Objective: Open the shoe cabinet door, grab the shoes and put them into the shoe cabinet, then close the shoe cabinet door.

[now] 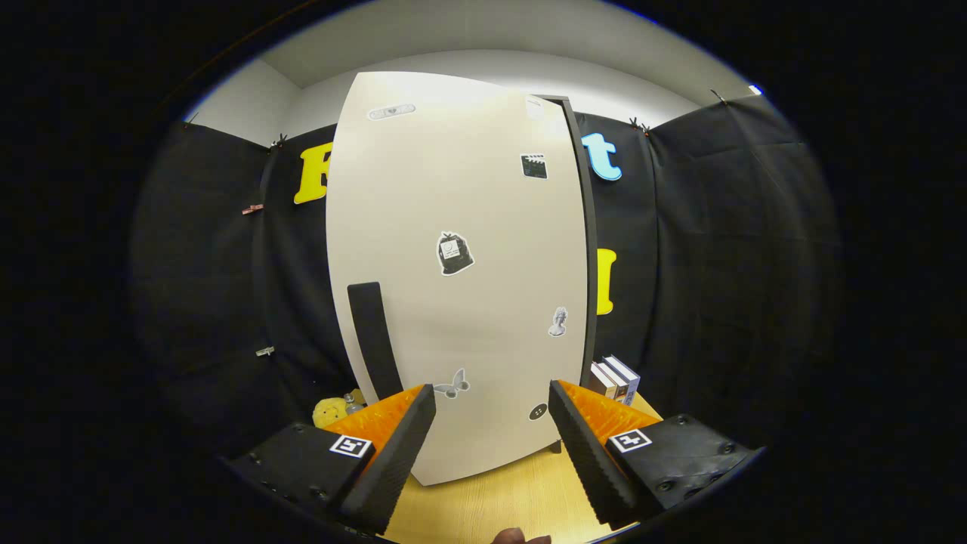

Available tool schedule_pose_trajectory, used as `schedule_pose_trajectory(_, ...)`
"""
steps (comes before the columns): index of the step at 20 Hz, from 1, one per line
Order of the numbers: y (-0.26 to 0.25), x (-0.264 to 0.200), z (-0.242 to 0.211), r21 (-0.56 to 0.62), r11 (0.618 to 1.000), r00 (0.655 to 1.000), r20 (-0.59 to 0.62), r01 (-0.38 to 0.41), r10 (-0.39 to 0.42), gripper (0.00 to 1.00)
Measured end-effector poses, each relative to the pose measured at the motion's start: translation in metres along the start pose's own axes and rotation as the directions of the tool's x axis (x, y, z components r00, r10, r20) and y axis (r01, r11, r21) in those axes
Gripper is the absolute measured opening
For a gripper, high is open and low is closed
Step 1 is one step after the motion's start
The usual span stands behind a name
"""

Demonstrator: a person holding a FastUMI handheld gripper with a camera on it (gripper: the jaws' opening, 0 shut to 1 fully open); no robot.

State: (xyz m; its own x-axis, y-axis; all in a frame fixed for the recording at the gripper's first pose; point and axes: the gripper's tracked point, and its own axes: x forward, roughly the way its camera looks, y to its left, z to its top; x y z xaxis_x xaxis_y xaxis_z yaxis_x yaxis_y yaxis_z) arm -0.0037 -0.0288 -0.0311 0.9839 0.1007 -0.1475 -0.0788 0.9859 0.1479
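Gripper view: the gripper has its fingers spread apart, clamped on nothing, above the wooden surface. Dead ahead at 12 o'clock stands the shoe cabinet door, tall and upright, lying against the cabinet with a dark edge showing along its right side. Its dark vertical handle sits at 11 o'clock, just beyond the left finger. I cannot make out any shoes.
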Motion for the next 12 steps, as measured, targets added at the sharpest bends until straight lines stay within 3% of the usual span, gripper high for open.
schedule_pose_trajectory(12,-0.0048,0.0018,0.0001,0.008,1.0,1.0,0.004,0.014,-0.014,0.98)
